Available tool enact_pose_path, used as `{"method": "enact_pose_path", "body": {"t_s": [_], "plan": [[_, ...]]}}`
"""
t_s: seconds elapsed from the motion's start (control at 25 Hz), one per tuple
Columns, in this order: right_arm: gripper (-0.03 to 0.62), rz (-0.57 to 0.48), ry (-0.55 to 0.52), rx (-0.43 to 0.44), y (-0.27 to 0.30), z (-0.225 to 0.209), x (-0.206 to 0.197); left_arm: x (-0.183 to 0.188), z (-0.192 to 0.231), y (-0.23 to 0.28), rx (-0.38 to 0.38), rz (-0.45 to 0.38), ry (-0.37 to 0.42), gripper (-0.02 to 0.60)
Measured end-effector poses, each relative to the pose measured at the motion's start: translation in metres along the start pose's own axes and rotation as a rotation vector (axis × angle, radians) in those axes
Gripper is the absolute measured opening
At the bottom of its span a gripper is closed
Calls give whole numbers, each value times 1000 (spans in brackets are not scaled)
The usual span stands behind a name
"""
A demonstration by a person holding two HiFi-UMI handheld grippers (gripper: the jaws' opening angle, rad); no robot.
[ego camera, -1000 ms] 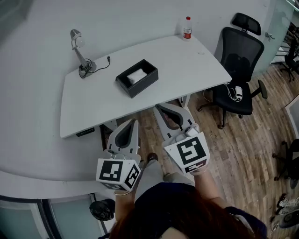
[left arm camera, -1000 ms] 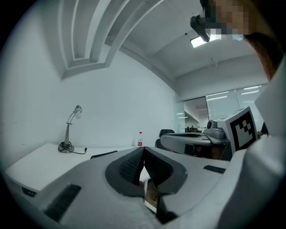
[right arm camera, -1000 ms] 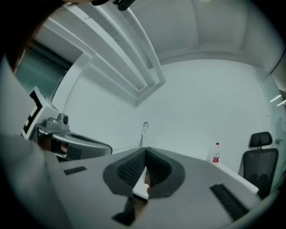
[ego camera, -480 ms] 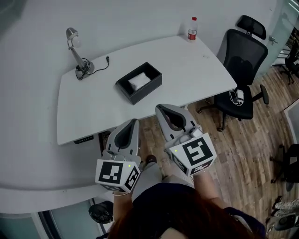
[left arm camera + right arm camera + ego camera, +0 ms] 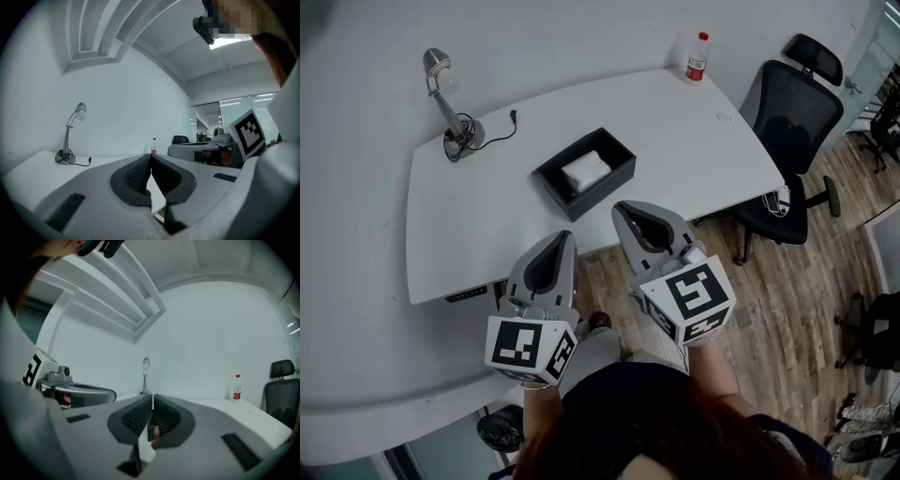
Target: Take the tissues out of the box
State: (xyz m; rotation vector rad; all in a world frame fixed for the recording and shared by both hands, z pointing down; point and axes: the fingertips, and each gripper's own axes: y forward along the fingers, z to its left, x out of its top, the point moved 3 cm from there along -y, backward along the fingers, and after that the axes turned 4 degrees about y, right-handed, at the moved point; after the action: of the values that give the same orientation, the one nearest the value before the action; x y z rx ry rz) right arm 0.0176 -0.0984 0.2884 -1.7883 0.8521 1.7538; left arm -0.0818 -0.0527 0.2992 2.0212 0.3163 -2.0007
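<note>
Tissues lie white inside the black box, while left gripper and right gripper are closed, empty.

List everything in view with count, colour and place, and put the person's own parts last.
table: 1, white, centre
box: 1, black, open, mid-table
tissues: 1 stack, white, inside the box
desk lamp: 1, silver, table's far left corner
bottle: 1, clear with red label, table's far right corner
office chair: 1, black, right of table
floor: wood, brown
left hand-held gripper: 1, grey, shut, empty, near table's front edge
right hand-held gripper: 1, grey, shut, empty, beside it
</note>
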Motion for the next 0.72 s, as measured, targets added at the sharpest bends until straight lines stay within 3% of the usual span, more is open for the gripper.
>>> {"method": "enact_pose_path", "body": {"t_s": [0.72], "plan": [[94, 184, -57, -60, 98, -18, -15, -7, 88, 54, -61, 4, -51, 21]]}}
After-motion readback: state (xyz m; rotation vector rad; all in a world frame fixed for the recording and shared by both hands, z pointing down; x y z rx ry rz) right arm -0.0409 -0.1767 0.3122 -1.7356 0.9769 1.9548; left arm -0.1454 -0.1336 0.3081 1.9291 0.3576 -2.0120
